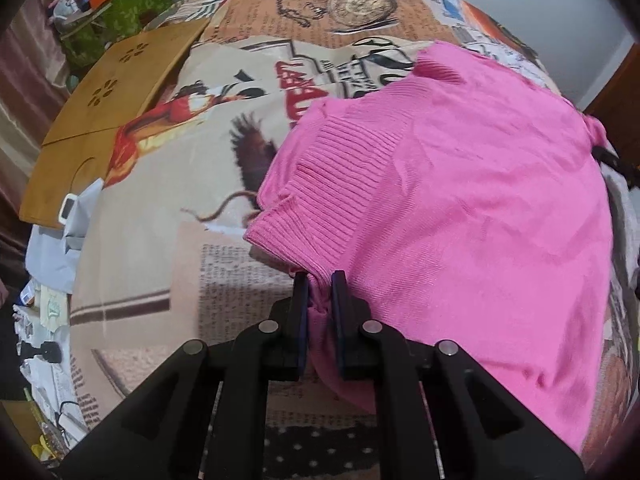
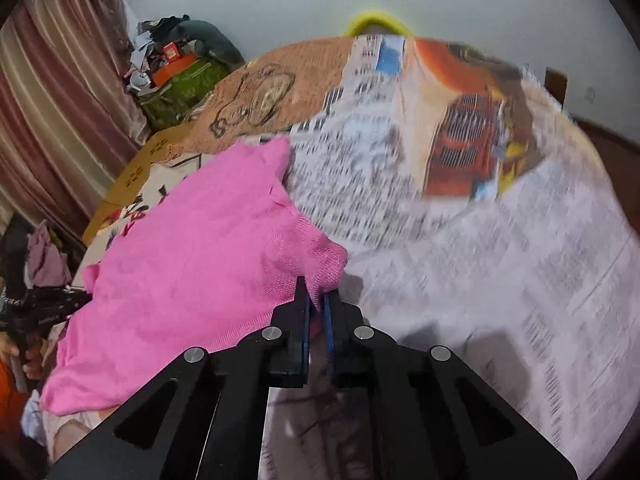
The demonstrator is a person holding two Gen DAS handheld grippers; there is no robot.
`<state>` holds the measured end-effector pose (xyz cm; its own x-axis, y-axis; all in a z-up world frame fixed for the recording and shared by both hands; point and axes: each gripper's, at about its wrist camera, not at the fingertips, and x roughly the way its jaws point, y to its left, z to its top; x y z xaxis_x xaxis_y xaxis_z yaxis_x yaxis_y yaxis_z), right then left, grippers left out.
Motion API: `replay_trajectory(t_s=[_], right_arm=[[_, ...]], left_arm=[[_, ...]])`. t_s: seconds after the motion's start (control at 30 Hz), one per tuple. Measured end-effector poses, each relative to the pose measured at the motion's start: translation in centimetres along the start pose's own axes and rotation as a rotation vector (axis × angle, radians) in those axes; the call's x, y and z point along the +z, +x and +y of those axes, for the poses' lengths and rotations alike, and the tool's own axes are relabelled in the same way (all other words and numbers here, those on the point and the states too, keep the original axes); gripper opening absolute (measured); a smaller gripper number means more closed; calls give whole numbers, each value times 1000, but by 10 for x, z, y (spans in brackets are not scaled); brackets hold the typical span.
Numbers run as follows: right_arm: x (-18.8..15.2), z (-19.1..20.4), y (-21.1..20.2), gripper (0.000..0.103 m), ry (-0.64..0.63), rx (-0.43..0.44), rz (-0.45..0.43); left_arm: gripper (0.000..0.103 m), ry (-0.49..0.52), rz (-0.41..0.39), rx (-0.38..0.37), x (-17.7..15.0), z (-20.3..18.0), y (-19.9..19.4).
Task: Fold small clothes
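Where ribbed, the pink sweater (image 1: 460,184) bunches.

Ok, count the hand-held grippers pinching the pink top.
2. The left hand-held gripper grips its ribbed edge; the right hand-held gripper grips another edge of the pink top.

The right wrist view is smeared by motion, so the newsprint text on the bedspread (image 2: 460,264) cannot be read. The pink sweater (image 1: 460,200) covers the bedspread beneath it, and its pinched fabric is hidden between the pads. The left hand-held gripper (image 2: 44,312) shows dark and cut off at the picture's left edge.
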<state>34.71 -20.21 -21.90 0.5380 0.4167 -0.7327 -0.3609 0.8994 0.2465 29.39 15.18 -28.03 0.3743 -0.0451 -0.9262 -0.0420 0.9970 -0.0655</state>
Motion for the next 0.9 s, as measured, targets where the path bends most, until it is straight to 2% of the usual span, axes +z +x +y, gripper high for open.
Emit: replay_trajectory(t_s=[0.13,0.2,0.37,0.53,0.63,0.7,0.8,0.9], right_arm=[[25,-13,2,4,-21,-43,-15],[38,-20,8,4,-33,-79,-17],[67,-31,32,4,-54,-164,-20],[85,-29,28,6,-58,-233,-93],[81,-23,11,16,-48,-204,-109],[71,-17,-1,35,-58,-172,-90],[49,-5,-20,55,-54,-113,-68],[17,10,-35,55,-46,-48,-17]], left_arm=[[11,31,-24,-79,1,-11,-9],[19,38,-44,-102,4,-15,-16],[27,43,-101,-77,16,-20,-28],[33,36,-97,-61,24,-18,-21],[34,25,-75,-68,23,-18,-15],[34,25,-74,-73,20,-19,-15],[38,28,-78,-68,16,-21,-19],[44,22,-83,-76,10,-23,-26]])
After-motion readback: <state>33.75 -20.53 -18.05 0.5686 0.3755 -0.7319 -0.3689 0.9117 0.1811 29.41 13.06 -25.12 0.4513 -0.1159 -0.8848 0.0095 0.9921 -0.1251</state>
